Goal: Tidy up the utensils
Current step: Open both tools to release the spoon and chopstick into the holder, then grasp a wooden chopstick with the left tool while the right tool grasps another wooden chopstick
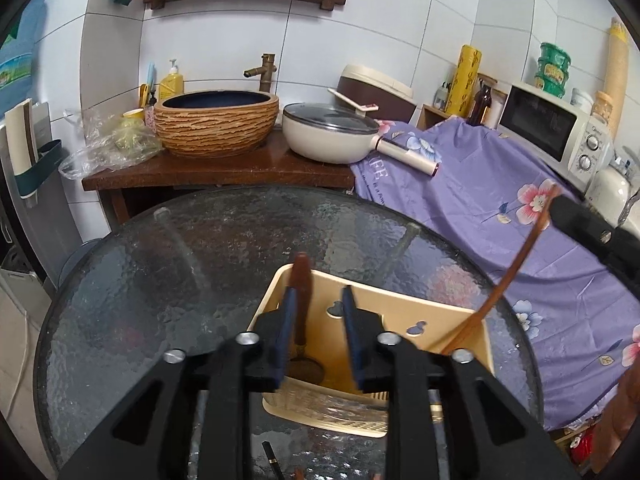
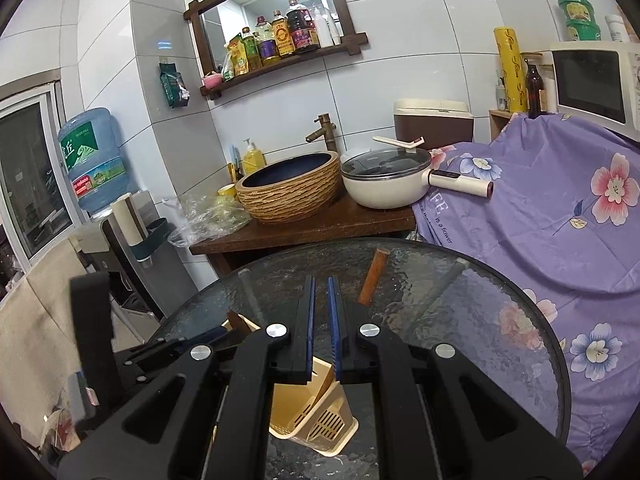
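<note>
A cream plastic utensil holder [image 1: 400,312] stands on the round glass table [image 1: 160,280]. My left gripper [image 1: 318,300] is open over the holder; a dark wooden-handled spoon [image 1: 302,276] stands in the left compartment beside its left finger, not gripped. My right gripper [image 2: 320,292] is nearly shut on the flat head of a brown wooden spatula [image 2: 372,276]. In the left wrist view this spatula [image 1: 516,268] slants down from the right gripper [image 1: 560,208] into the holder's right compartment. The holder [image 2: 316,412] sits below the right gripper.
A brown counter [image 1: 224,168] behind the table carries a woven basin [image 1: 216,124], a cream pan with lid [image 1: 332,132] and a plastic bag [image 1: 112,144]. A purple floral cloth [image 1: 520,208] covers furniture at right, with a microwave [image 1: 556,128]. A water dispenser [image 2: 96,160] stands at left.
</note>
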Demonstrator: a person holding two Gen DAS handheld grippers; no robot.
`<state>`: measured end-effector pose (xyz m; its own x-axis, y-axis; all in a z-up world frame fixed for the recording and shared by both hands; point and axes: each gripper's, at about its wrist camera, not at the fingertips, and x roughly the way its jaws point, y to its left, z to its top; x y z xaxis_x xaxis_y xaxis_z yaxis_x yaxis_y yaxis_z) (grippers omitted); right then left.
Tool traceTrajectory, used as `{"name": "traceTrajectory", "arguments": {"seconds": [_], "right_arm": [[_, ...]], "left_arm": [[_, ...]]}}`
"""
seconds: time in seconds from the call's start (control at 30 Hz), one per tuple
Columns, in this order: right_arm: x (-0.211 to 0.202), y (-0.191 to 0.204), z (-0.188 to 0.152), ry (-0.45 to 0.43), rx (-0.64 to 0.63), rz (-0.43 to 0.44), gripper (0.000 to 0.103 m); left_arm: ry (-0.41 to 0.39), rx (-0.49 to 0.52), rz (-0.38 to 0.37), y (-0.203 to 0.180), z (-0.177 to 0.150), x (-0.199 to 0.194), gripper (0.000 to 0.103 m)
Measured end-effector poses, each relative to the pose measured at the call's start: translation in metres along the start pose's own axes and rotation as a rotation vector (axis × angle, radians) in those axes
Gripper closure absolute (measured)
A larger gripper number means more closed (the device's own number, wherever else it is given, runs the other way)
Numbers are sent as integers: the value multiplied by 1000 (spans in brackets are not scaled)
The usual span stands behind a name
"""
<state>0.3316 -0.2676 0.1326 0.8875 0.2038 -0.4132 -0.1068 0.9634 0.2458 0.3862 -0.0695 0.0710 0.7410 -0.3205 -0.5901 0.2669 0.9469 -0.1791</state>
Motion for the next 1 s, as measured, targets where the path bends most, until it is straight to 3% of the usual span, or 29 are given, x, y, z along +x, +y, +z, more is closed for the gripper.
{"name": "traceTrajectory", "arguments": {"seconds": [0.03, 0.07, 0.1, 0.17, 0.3, 0.57, 0.7, 0.77, 0.9, 1.0], "right_arm": [[-2, 1, -2, 0, -2, 6, 91], [-5, 1, -4, -2, 4, 16, 79], [-8, 0, -7, -7, 11, 20, 59], [-19, 1, -16, -26, 19, 19, 48], [-30, 3, -44, 41, 27, 25, 48], [-24, 18, -136, 264, -35, 8, 49], [-10, 17, -182, 397, 22, 29, 59], [-5, 18, -200, 440, 40, 22, 64], [3, 21, -220, 492, 70, 21, 71], [6, 28, -229, 504, 67, 7, 72]], "left_arm": [[-9, -9, -12, 0, 0, -5, 58], [-21, -19, -22, 1, 0, -10, 52], [-37, -26, -36, 3, -1, -19, 48], [-65, -22, -39, 6, -5, -34, 38], [-94, -33, -7, 18, -26, -59, 18], [-9, -40, 86, 51, -94, -73, 17], [76, -44, 119, 63, -129, -64, 19], [102, -46, 142, 67, -141, -59, 25], [170, -45, 156, 73, -159, -46, 38], [197, -49, 165, 76, -169, -41, 42]]}}
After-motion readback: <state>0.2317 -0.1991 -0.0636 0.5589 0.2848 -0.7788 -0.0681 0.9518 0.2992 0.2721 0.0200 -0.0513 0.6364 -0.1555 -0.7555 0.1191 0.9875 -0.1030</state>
